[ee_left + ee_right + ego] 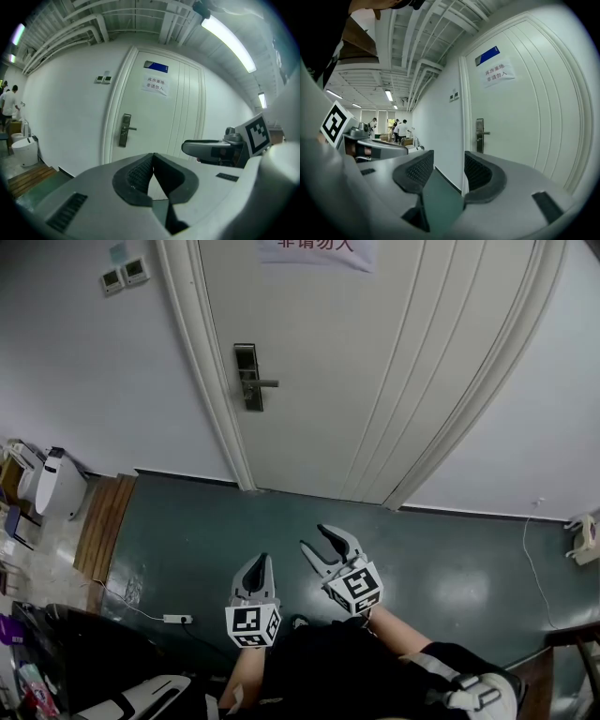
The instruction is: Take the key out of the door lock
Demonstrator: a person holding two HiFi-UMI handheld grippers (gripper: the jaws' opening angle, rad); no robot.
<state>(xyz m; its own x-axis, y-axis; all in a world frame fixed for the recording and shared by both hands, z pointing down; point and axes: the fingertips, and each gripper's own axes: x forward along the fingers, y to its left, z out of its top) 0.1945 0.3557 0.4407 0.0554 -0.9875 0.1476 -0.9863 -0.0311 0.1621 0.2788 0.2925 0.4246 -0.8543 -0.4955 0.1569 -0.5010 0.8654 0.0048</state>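
The metal door lock (248,376) with its lever handle sits on the white door (375,362), far ahead of both grippers. It also shows small in the left gripper view as the lock (125,130) and in the right gripper view as the lock (480,136). No key can be made out at this distance. My left gripper (260,561) hangs low over the green floor, its jaws shut with nothing in them (152,154). Beside it, my right gripper (314,536) stands open and empty (448,157). Both point roughly level toward the door.
A paper sign (319,251) hangs on the door, and wall switches (125,276) sit left of the frame. At the left stand a white fixture (56,486) and a wooden step (98,526). A power strip (176,619) lies on the floor. People (401,129) stand far off.
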